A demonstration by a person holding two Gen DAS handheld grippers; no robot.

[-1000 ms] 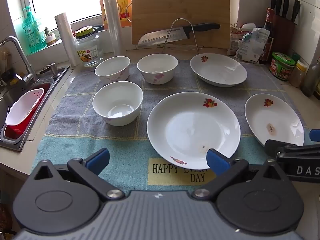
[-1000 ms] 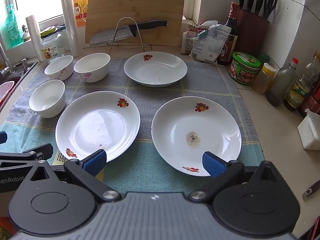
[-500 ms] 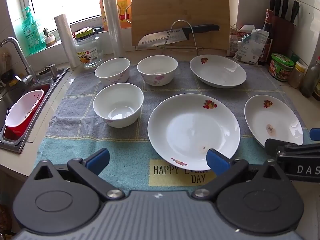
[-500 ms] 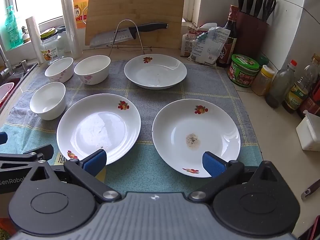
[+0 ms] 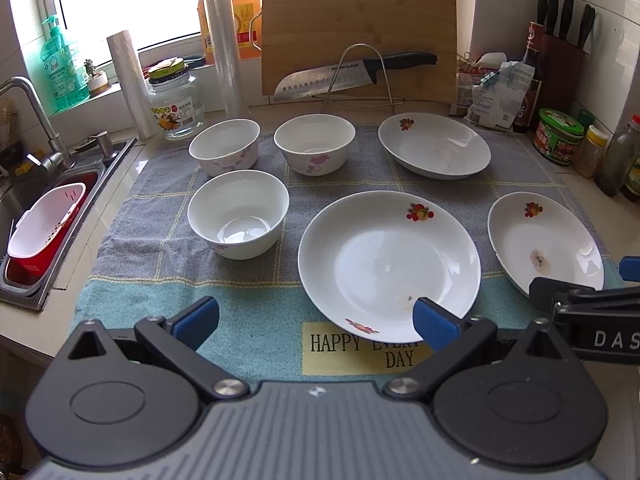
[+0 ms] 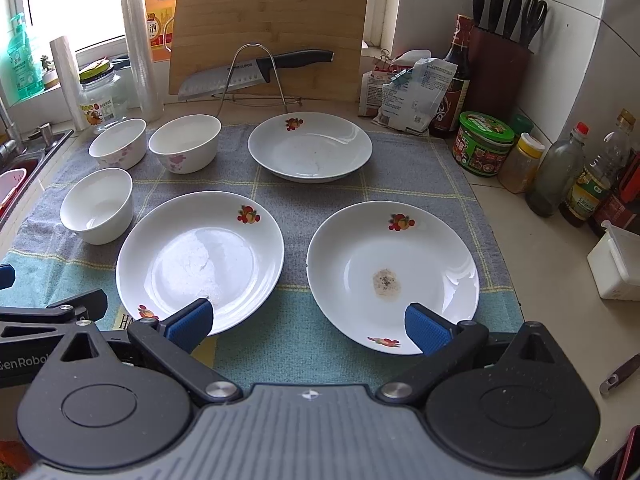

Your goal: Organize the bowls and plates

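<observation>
Three white plates with fruit prints lie on a grey-blue towel (image 5: 256, 320): a near middle plate (image 5: 388, 264) (image 6: 200, 258), a near right plate (image 5: 544, 240) (image 6: 392, 276) with a brown stain, and a far plate (image 5: 434, 146) (image 6: 310, 146). Three white bowls stand on the left: a near bowl (image 5: 238, 214) (image 6: 98, 206) and two far bowls (image 5: 224, 146) (image 5: 314, 144). My left gripper (image 5: 316, 318) is open and empty above the towel's front edge. My right gripper (image 6: 308, 320) is open and empty, in front of the two near plates.
A sink (image 5: 48, 216) with a red and white basket is at the left. A cutting board (image 5: 356, 36) and a knife on a wire rack (image 5: 352, 74) stand behind. Jars, bottles and a knife block (image 6: 500, 64) line the right side.
Both grippers have drawn back and risen very slightly, so the dishes sit a little lower in view. Nothing on the towel has moved.
</observation>
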